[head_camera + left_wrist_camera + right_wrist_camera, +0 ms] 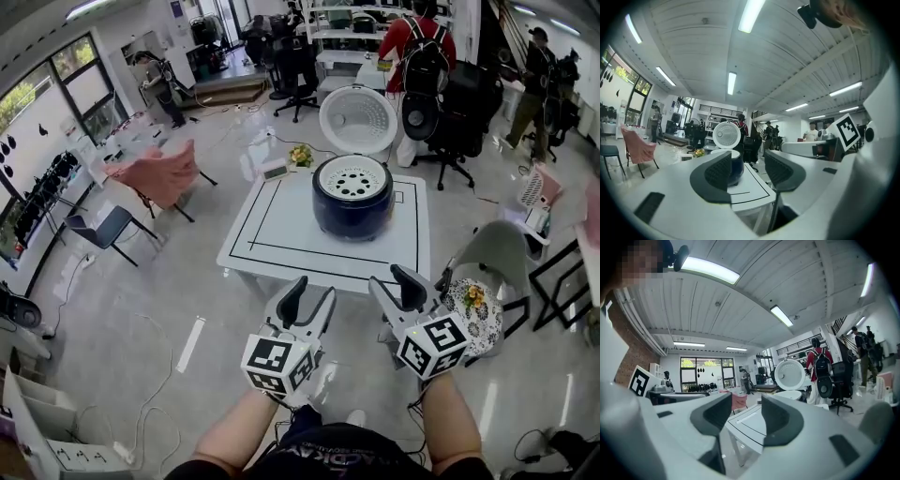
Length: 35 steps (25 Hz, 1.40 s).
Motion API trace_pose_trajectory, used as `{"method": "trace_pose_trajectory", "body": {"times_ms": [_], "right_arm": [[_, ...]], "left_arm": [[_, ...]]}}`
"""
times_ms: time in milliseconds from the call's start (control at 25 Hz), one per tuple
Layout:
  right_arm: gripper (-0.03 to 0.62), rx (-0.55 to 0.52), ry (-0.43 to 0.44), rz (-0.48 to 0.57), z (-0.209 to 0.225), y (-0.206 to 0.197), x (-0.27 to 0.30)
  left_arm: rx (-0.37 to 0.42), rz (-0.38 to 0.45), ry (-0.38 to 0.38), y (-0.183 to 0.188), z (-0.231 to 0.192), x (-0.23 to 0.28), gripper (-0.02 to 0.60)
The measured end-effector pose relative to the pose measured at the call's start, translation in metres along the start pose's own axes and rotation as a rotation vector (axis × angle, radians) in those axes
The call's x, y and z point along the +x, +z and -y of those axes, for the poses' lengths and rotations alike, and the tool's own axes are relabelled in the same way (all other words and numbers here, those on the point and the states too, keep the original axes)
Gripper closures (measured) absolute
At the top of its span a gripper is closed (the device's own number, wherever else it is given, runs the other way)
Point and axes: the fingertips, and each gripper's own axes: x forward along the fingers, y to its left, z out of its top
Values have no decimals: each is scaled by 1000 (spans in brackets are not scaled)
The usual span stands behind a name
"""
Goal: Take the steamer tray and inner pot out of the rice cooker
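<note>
White table [272, 225] at twelve o'clock bears the dark-blue rice cooker [352, 214], lid up. The perforated steamer tray [352, 178] sits in its mouth; I judge it light, rigid and slick, best taken by the rim. Left gripper [309, 302] and right gripper [392, 289] are well short of it, jaws wide and empty.

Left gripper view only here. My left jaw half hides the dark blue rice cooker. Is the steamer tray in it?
Observer: Yes. The head view shows the white perforated steamer tray seated in the top of the dark blue round rice cooker, with its white lid standing open behind.
Operator: Right gripper?
Observer: The right gripper has its jaws apart, with nothing between them.
Operator: Any obstacle on that side?
Observer: A grey chair with a flowered round cushion stands just right of the right gripper, by the near right corner of the white square table.
</note>
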Motion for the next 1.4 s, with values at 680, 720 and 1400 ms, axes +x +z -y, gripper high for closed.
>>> {"method": "trace_pose_trajectory", "body": {"times_ms": [680,720,1400], "right_arm": [[350,7,-107,6,-21,8,152],[350,7,-116,8,-22,8,158],[350,37,-193,7,33,15,208]], "left_arm": [[6,-27,-70,15,-154,38,279],[6,-27,-74,16,-161,39,279],[-15,-47,-78,17,-204,92,279]]}}
